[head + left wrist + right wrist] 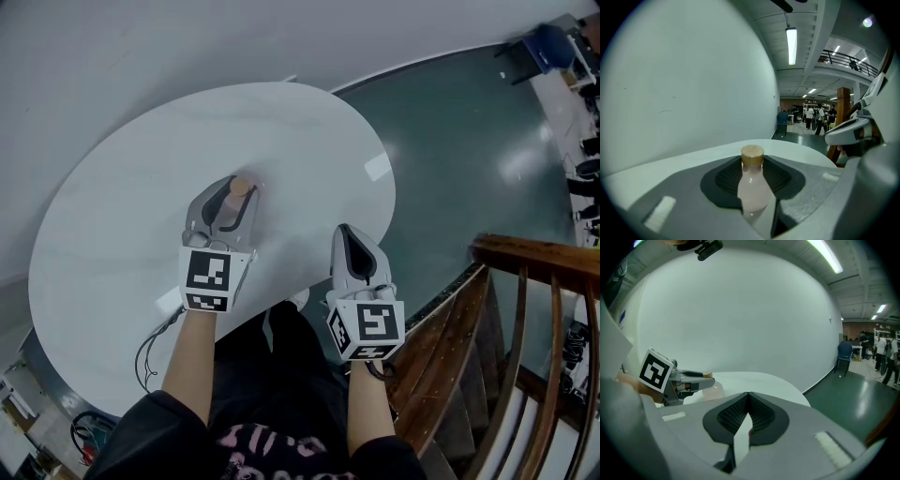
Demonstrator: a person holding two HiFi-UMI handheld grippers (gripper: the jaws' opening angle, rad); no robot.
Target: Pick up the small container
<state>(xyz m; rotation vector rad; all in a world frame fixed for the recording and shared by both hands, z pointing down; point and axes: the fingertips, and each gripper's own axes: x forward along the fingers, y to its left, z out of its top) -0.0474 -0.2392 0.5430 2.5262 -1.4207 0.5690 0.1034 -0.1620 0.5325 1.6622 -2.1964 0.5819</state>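
A: Your left gripper [230,194] is clamping the small container [241,187] over the round white table [131,178]. The head view is giving you only its tan cap, poking out past the jaw tips.

B: Your left gripper view is filling in the rest. A pale pinkish bottle body is standing upright between the ribbed pads, and both jaws are pressing on it below the neck.

A: Your right gripper [346,231] is hovering by the table's edge on your side, well apart from the bottle. Its own view is showing the pads meeting at the tips, closed with nothing between them.

B: That same view is catching your left gripper from the side, with the cap and a blurry translucent body under it. The jaws are hiding the bottle's base, so you are not getting whether it is touching the tabletop.

A: The head view is also showing a wooden railing [534,258] at your right. In the left gripper view, distant people [815,117] are standing in the hall, too small to make out.
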